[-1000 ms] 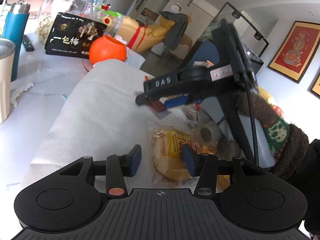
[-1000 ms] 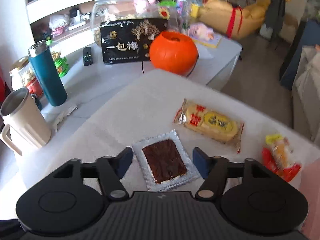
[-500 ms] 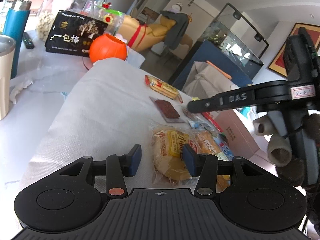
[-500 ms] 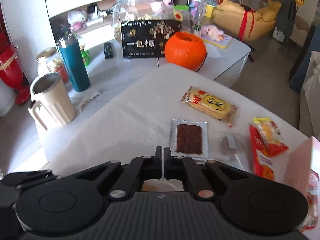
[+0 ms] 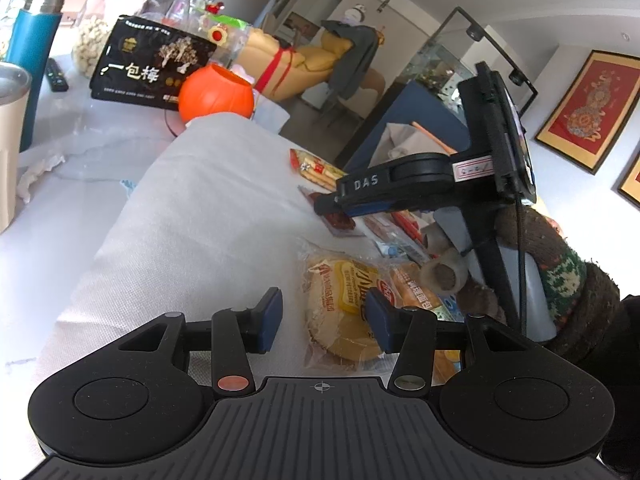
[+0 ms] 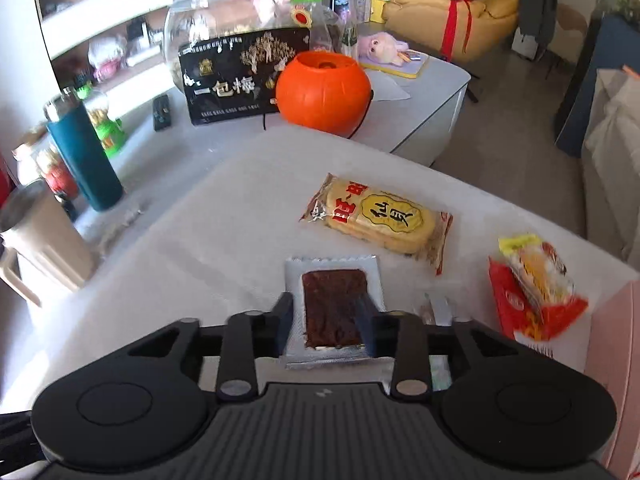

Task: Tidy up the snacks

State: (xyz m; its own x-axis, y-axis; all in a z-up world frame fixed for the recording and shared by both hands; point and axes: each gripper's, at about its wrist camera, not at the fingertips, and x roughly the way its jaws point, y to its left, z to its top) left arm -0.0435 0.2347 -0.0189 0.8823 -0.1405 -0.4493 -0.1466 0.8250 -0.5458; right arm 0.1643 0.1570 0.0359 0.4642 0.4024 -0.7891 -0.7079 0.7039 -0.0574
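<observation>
A white cloth [image 6: 224, 216] is covering the near part of the grey bench [image 6: 432, 92], and a living room with a yellow sofa [image 6: 448, 8] is lying beyond its far edge. At the far edge of the cloth an orange pumpkin bowl [image 6: 324, 92] is sitting just beside a black box [image 6: 240, 76], with a glass jar [image 6: 216, 16] behind them. A teal bottle [image 6: 84, 160] and a beige mug [image 6: 44, 236] are standing toward the left edge.

The right tool [image 6: 326, 320] is reaching low over the cloth, its jaws closing in on either side of a silver packet of dark jerky [image 6: 334, 304]; whether they are pinching it I cannot tell. The left tool [image 5: 322, 316] is hovering with jaws spread over a bread packet [image 5: 344, 308] at the cloth's near right part.

A cracker packet [image 6: 380, 220] reading "仙貝" is lying beyond the jerky, a red and yellow snack bag [image 6: 536, 288] toward the right edge. The black box is reading "一包梅", and the right tool's arm is showing "DAS" in the left wrist view.
</observation>
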